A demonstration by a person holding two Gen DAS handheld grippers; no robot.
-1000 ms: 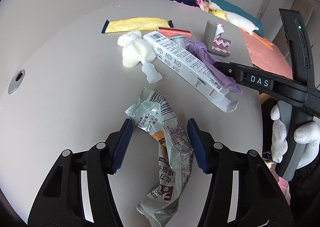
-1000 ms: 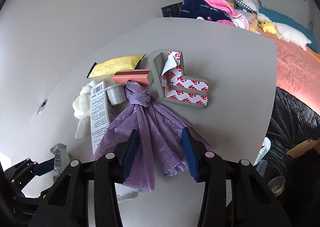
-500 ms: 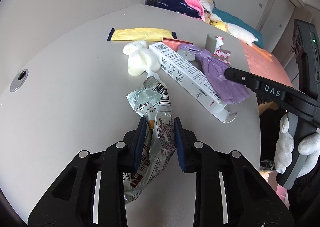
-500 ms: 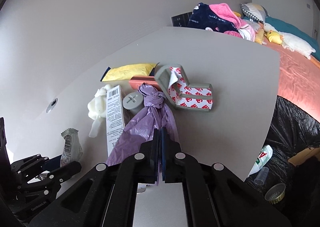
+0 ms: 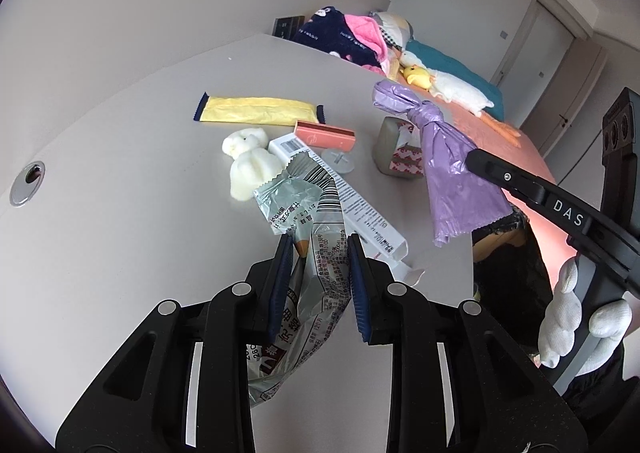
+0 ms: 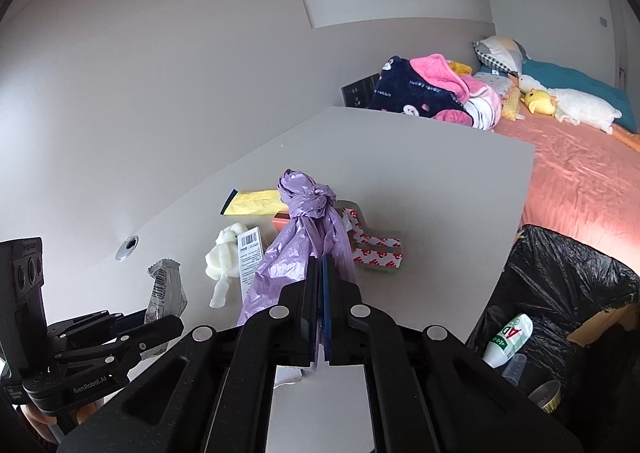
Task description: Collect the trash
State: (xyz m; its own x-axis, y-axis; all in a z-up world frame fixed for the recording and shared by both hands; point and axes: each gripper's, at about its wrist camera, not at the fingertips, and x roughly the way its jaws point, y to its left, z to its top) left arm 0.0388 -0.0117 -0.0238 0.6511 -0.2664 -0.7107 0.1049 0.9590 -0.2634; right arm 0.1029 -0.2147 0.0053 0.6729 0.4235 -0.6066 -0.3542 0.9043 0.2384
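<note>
Trash point(image 5: 256, 115) on grey table point(image 5: 120, 181) — bed point(image 6: 580, 173) beyond.

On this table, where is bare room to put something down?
Bare: the table from the foam corner piece to its far and right edges, and around the grommet. Crowded: the cluster from the yellow wrapper to the white box.

Left gripper point(image 5: 318, 273) angling downward, jaws pinching a wrapper, right gripper point(image 6: 320, 293) angling downward, jaws clamping together, white-gloved hand point(image 5: 580, 327) gripping its handle.
</note>
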